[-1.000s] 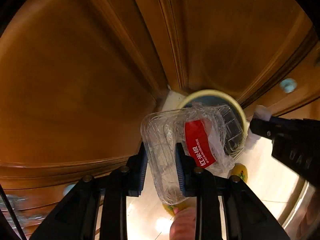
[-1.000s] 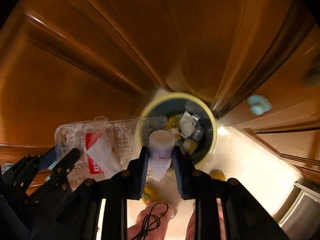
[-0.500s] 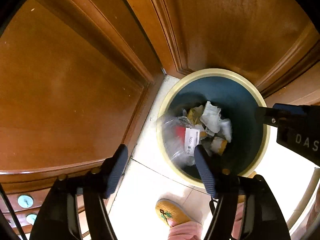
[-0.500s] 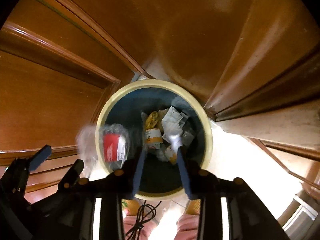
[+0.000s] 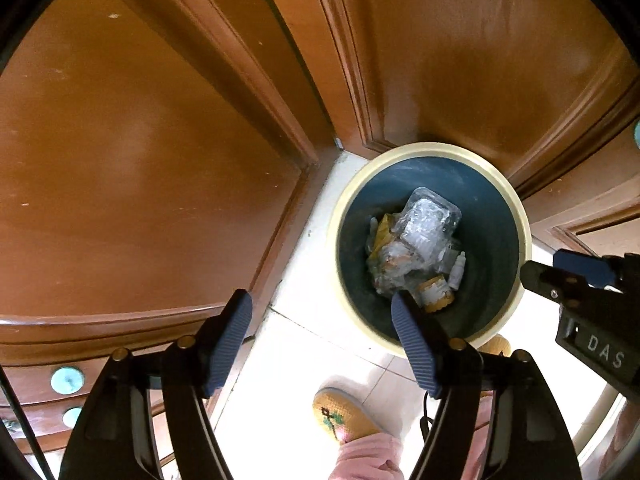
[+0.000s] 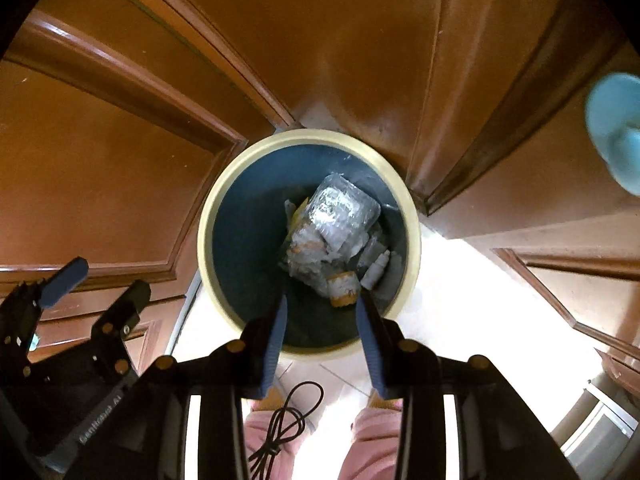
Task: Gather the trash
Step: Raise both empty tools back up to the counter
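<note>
At centre frame, both the left claw (image 5: 320, 344) and right claw (image 6: 322, 336) gape empty above the bin (image 6: 208, 216), whose light plastic box (image 6: 340, 208) could spring back out.

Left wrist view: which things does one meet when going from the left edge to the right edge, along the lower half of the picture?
Round blue-green knobs on the wooden cabinet → left gripper, open and empty → trash bin with the clear plastic container inside → right gripper at the right edge.
</note>
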Demonstrator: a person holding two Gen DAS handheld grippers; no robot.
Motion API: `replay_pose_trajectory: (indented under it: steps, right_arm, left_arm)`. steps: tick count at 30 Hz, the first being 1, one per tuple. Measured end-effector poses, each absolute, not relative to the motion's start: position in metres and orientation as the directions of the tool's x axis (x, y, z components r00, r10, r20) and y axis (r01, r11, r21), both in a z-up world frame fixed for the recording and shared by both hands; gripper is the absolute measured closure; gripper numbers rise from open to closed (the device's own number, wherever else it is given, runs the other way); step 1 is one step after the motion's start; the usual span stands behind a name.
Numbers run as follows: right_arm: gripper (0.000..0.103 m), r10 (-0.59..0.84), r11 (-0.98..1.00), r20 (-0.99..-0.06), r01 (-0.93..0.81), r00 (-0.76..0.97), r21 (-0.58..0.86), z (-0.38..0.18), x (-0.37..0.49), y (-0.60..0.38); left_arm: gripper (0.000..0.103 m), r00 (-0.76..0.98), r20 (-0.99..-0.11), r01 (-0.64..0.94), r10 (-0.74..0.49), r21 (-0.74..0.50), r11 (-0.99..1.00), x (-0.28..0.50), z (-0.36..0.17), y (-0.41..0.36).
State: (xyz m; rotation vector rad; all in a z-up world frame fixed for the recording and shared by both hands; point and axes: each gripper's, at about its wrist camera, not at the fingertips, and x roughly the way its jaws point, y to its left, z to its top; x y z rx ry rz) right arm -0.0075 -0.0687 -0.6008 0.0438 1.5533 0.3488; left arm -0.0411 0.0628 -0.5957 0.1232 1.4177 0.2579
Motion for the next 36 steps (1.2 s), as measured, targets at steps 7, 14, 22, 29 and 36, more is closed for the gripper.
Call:
replay_pose_trajectory:
  steps: [7, 14, 22, 29, 36]
  right_arm:
    - [0.066, 0.259, 0.95, -0.966, -0.179, -0.001, 0.255, -0.533, -0.019, -0.069]
    - [0.066, 0.283, 0.948, -0.956, -0.172, 0.077, 0.267, -0.427, -0.028, -0.074]
    - [0.066, 0.307, 0.944, -0.93, -0.187, 0.202, 0.271, -0.31, -0.043, -0.079]
    - [0.066, 0.31, 0.949, -0.898, -0.155, 0.314, 0.273, -0.223, -0.052, -0.088]
    - [0.066, 0.305, 0.951, -0.825, -0.111, 0.476, 0.288, -0.141, -0.055, -0.096]
  left_arm:
    - [0.032, 0.175, -0.951, -0.089, 0.253, 0.241, 0.966, -0.049, -0.53, 0.07]
    - [0.033, 0.281, -0.928, -0.045, 0.244, 0.241, 0.969, -0.056, -0.429, 0.073]
    - [0.031, 0.4, -0.891, 0.017, 0.215, 0.242, 0.97, -0.061, -0.324, 0.069]
    - [0.027, 0.53, -0.831, 0.061, 0.168, 0.235, 0.97, -0.062, -0.232, 0.064]
    - [0.023, 0.668, -0.737, 0.104, 0.1, 0.225, 0.969, -0.048, -0.14, 0.062]
